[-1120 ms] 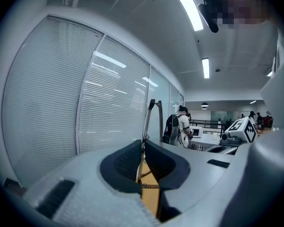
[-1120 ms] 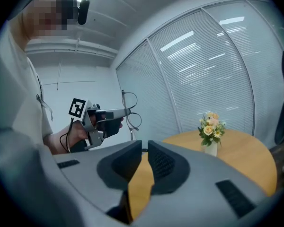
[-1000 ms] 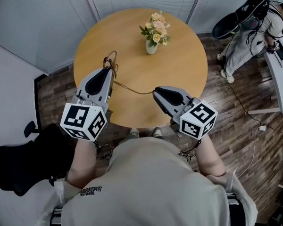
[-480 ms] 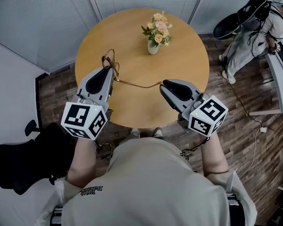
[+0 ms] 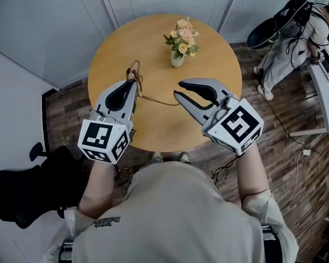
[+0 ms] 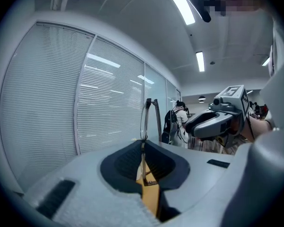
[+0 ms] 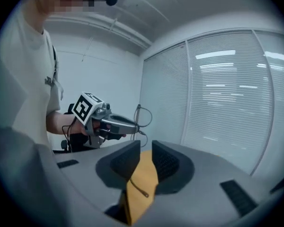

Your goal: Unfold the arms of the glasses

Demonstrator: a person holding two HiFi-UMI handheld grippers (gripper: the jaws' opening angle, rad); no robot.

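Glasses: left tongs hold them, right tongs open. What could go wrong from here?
1. Left tongs pinch only the thin frame of the glasses; pulling the arm could twist them loose.
2. Right tongs stand open, the arm's tip showing ungripped in their gap; closing off-centre may miss or bend it.

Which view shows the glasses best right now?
Head view: the glasses show frame and outstretched arm together, with the frame clamped in the left tongs and the arm reaching toward the open right tongs. The left gripper view sees only the frame, edge-on and close. The right gripper view shows the frame small and far, plus the arm's tip between its tongs.
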